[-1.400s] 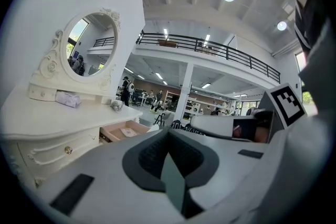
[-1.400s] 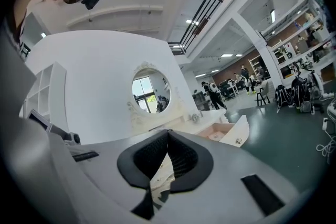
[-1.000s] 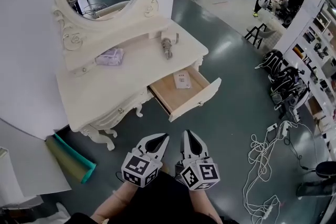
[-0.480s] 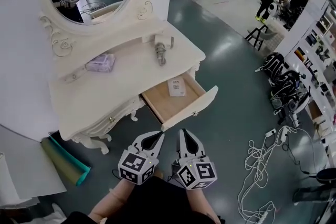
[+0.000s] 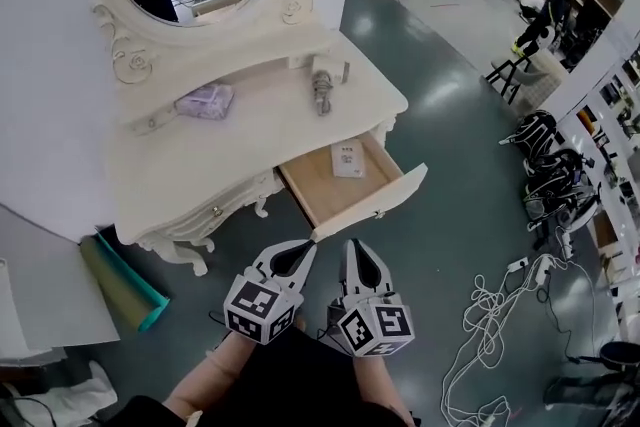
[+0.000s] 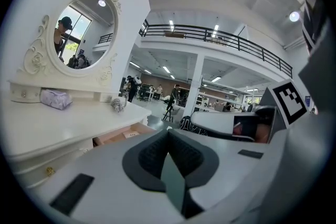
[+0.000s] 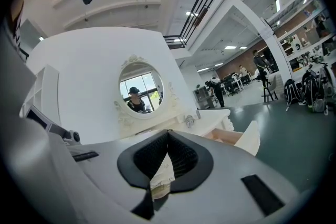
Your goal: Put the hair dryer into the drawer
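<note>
Hair dryer (image 5: 320, 91) lay up on the desk (image 5: 200, 165), well beyond both sets of jaws, untouched! Left gripper (image 5: 304, 248) and right gripper (image 5: 353, 246) were clenched on nothing, side by side just short of the open drawer (image 5: 380, 201), which looked ready to receive it.

No words, numbers or brand names could be read anywhere. The cube (image 5: 260, 310) on the left tongs (image 5: 303, 248) and the cube (image 5: 378, 328) on the right tongs (image 5: 354, 247) bore only black-and-white square marker patterns, no letters. Ahead of the tongs, a small white card (image 5: 348, 158) in the open drawer (image 5: 375, 205) carried dark print, too small to make out.
</note>
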Demonstrator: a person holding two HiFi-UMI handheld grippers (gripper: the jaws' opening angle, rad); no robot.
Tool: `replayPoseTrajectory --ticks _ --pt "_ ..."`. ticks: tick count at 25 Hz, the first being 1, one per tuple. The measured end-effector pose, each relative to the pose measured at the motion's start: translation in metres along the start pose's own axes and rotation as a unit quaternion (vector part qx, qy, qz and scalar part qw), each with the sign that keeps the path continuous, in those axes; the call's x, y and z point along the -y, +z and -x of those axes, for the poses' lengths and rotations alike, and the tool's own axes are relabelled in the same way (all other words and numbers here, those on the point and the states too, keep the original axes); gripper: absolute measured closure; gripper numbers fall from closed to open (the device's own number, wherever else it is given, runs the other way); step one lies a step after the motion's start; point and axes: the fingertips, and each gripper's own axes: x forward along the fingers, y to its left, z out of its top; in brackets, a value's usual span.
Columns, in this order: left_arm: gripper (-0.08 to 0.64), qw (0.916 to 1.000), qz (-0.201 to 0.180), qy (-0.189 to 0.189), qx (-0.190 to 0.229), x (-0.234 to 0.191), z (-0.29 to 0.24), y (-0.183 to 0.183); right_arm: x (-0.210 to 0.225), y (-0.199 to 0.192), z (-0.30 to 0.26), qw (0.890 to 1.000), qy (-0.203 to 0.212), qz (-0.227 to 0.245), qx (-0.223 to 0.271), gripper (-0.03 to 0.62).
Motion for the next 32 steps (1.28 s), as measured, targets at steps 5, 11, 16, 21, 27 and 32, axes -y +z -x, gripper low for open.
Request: replayPoseTrajectory --ticks 5,11,16,21,27,32 --pt "0.548 1.0 0.007 0.006 0.003 -0.003 0.003 0.001 -0.004 0.0 0.0 1.0 0.005 0.007 -0.004 0.578" --pt "0.548 0.9999 0.015 0.001 0.008 -0.014 -0.017 0.015 0.017 0.01 -0.015 1.0 -0.012 0.018 -0.016 0.578" --pt "0.548 0.9999 0.014 0.0 0.01 -0.031 -0.044 0.034 0.041 0.035 -0.04 0.999 -0.026 0.032 -0.022 0.578" --pt "0.548 0.9999 0.011 -0.005 -0.003 -0.052 -0.073 0.049 0.06 0.05 -0.067 0.998 -0.043 0.028 -0.021 0.578" --pt "0.548 0.9995 0.02 -0.021 -0.012 -0.083 -0.112 0.068 0.081 0.07 -0.106 0.997 -0.057 0.032 -0.029 0.578" --pt "0.548 0.9986 0.032 -0.036 -0.02 -0.107 -0.141 0.083 0.098 0.081 -0.138 0.996 -0.066 0.031 -0.051 0.578"
